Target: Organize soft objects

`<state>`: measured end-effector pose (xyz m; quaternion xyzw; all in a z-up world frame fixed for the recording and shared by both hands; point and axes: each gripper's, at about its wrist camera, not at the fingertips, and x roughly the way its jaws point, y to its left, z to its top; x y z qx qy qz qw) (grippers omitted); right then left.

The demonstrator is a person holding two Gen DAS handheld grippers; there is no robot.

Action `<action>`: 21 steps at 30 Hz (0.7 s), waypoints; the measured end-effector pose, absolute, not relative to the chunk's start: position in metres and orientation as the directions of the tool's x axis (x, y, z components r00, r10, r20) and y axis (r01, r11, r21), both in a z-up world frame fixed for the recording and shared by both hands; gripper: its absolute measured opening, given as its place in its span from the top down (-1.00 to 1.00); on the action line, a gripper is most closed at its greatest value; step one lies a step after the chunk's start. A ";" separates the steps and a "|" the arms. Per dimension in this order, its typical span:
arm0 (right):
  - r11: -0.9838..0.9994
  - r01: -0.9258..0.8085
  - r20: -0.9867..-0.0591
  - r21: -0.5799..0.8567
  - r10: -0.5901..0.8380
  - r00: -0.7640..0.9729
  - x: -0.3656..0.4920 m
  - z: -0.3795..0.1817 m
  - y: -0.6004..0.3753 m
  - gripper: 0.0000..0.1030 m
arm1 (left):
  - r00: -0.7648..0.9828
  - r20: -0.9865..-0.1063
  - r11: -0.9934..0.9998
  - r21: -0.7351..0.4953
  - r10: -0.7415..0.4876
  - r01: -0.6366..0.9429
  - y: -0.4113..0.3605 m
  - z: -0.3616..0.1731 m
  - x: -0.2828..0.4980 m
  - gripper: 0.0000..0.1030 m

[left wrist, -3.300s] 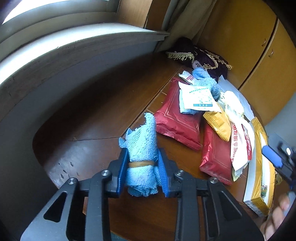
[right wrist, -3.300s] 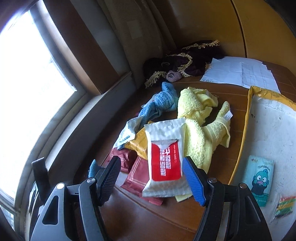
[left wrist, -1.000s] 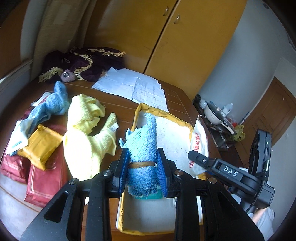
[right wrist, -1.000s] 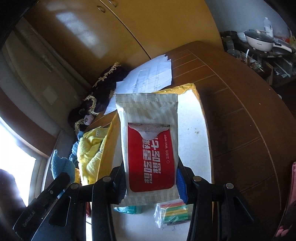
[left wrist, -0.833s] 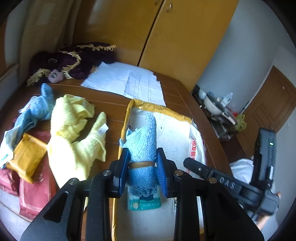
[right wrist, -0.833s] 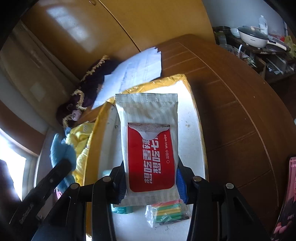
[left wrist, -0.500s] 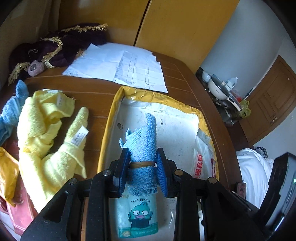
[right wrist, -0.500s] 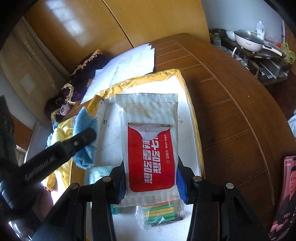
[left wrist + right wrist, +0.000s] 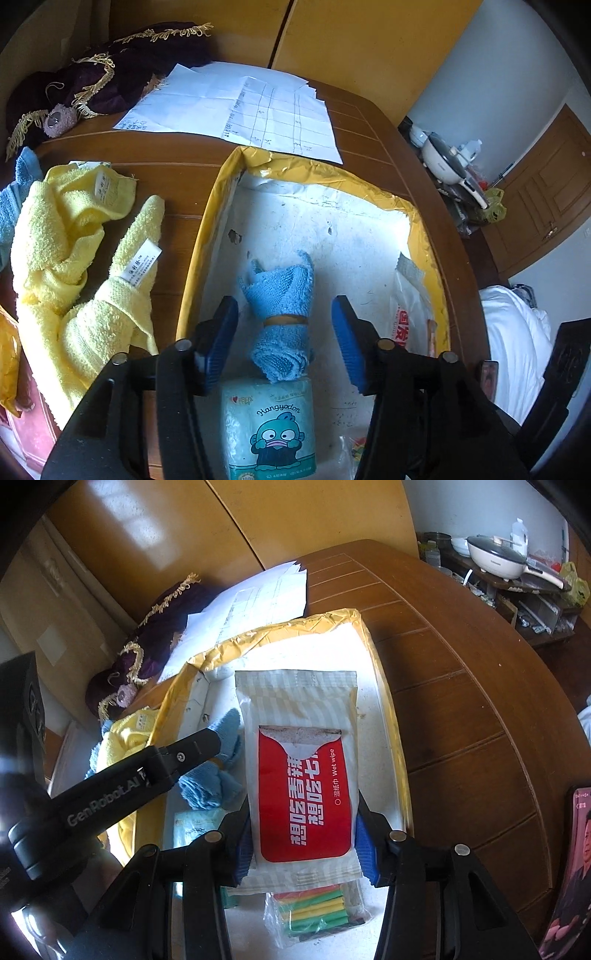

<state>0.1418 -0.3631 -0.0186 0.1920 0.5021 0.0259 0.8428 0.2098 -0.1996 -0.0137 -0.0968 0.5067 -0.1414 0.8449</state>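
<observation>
Here the left gripper (image 9: 282,343) stands wide apart, its blue pads clear on both sides of the rolled blue cloth (image 9: 282,306), which lies between them inside the yellow-rimmed tray (image 9: 207,236). The roll, bound by a tan band, leans on the tissue pack (image 9: 271,428) printed with a cartoon fish, just below it toward the gripper's base. The right gripper (image 9: 303,834) is clamped on the red-and-white wet-wipe pack (image 9: 301,771), holding it by its lower sides above the tray floor; I cannot tell how high it hangs. Under its near end sits a small bag of coloured strips (image 9: 316,908).

Out to the left of the left gripper, on the counter (image 9: 177,177), the yellow towel (image 9: 70,258) waits unsorted; another blue cloth (image 9: 22,173) peeps out beyond it.

The risks from here look modest but real. The roll is propped on the tissue pack rather than lying flat, so a pad brushing it as the left gripper pulls back could tip it over or drag it out of place. The two tools are close together over the tray, and the left gripper's finger crosses the right wrist view just beside the wet-wipe pack; lowering the pack now could knock the finger or land on the roll. Dropped from too high, the slick pack may slide onto the strip bag.
</observation>
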 end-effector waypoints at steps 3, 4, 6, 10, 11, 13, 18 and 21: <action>0.901 0.158 -0.818 0.404 0.278 0.504 0.139 -0.017 -0.370 -0.01 | 0.435 -0.817 0.925 -0.349 -0.378 0.149 -0.195 -0.009 0.207 -0.17; 0.893 0.155 -0.808 0.423 0.294 0.510 0.137 -0.016 -0.372 -0.07 | 0.441 -0.804 0.916 -0.371 -0.399 0.151 -0.191 -0.006 0.204 -0.17; 0.889 0.147 -0.792 0.435 0.299 0.532 0.134 -0.009 -0.373 -0.17 | 0.461 -0.771 0.895 -0.417 -0.440 0.159 -0.182 0.003 0.196 -0.20; 0.889 0.106 -0.750 0.445 0.306 0.586 0.126 0.007 -0.369 -0.32 | 0.528 -0.701 0.867 -0.471 -0.479 0.161 -0.158 0.023 0.173 -0.40; 0.888 0.092 -0.740 0.450 0.313 0.595 0.124 0.011 -0.367 -0.34 | 0.548 -0.692 0.869 -0.471 -0.471 0.151 -0.150 0.027 0.166 -0.40; 0.884 0.057 -0.715 0.465 0.336 0.613 0.120 0.019 -0.363 -0.36 | 0.582 -0.676 0.872 -0.473 -0.452 0.129 -0.135 0.033 0.153 -0.40; 0.869 -0.044 -0.657 0.493 0.405 0.636 0.112 0.035 -0.347 -0.37 | 0.655 -0.650 0.878 -0.477 -0.386 0.045 -0.097 0.036 0.121 -0.41; 0.861 -0.117 -0.631 0.495 0.449 0.633 0.108 0.042 -0.332 -0.37 | 0.687 -0.648 0.887 -0.461 -0.329 -0.010 -0.077 0.031 0.106 -0.41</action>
